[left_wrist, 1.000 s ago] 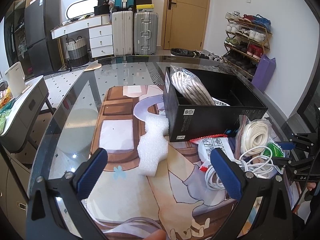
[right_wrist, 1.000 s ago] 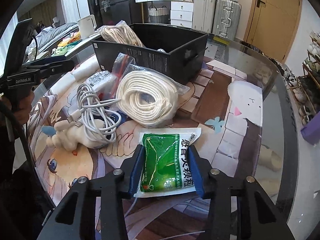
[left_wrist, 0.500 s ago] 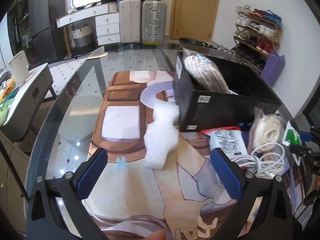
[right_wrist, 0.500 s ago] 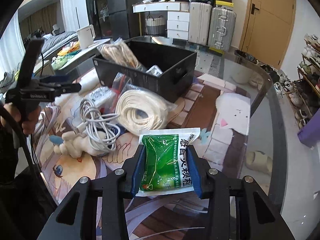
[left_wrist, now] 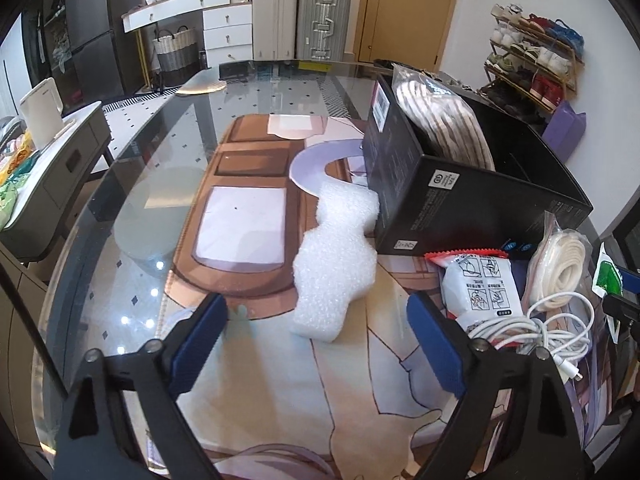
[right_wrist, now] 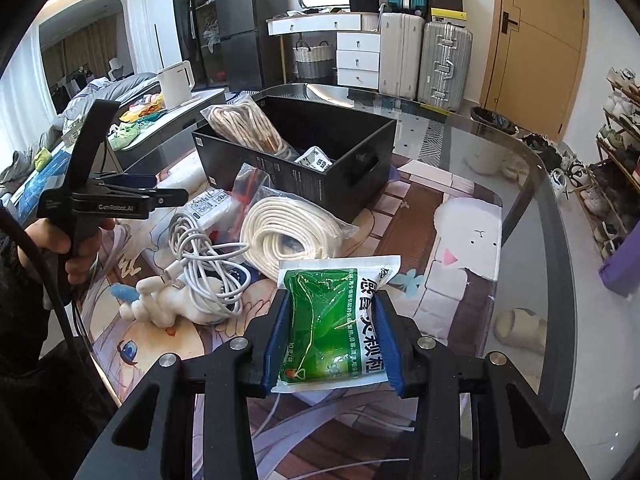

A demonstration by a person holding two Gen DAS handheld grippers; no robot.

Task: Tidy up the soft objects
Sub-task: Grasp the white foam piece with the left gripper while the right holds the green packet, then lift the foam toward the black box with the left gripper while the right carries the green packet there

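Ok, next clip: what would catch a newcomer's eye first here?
Probably the bright green sachet with white edges, pinched in the right gripper above the printed table mat. Behind it sits the open black cardboard box with bagged rope inside. The left gripper, jaws closing on nothing, points at a lumpy white foam piece beside that box.

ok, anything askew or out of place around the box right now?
Yes: the bagged brown rope leans over the black box rim instead of lying inside, and the white foam piece lies on the mat against the box's corner.
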